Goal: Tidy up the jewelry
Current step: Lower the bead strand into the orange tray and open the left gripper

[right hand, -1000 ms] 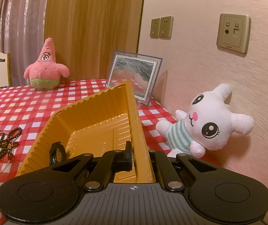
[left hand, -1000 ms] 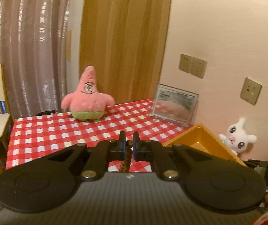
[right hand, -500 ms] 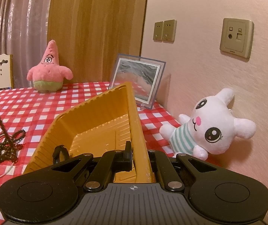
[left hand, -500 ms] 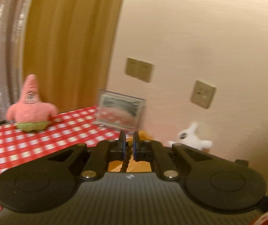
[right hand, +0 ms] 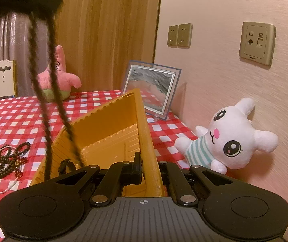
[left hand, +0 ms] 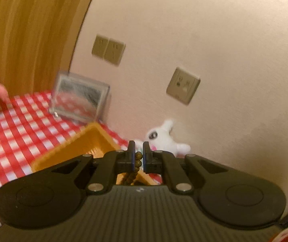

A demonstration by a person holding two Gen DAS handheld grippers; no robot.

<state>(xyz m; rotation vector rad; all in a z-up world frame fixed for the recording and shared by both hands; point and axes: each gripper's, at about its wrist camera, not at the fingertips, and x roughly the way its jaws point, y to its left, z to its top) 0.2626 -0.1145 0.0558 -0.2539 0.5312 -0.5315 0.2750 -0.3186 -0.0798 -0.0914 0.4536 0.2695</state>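
Below the left gripper (left hand: 138,157) hangs its pinched bead necklace (right hand: 49,92), over the yellow tray (right hand: 107,129); right gripper (right hand: 150,171) clamps the rim — lower before releasing, keeping strands inside

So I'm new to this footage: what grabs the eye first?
The long strand of dark beads dangling from the left tool, shut on it, down toward the orange tray. The right tool pinches the tray's near wall. A white plush bunny leans on the wall to the right, and more beads lie on the red checked cloth.
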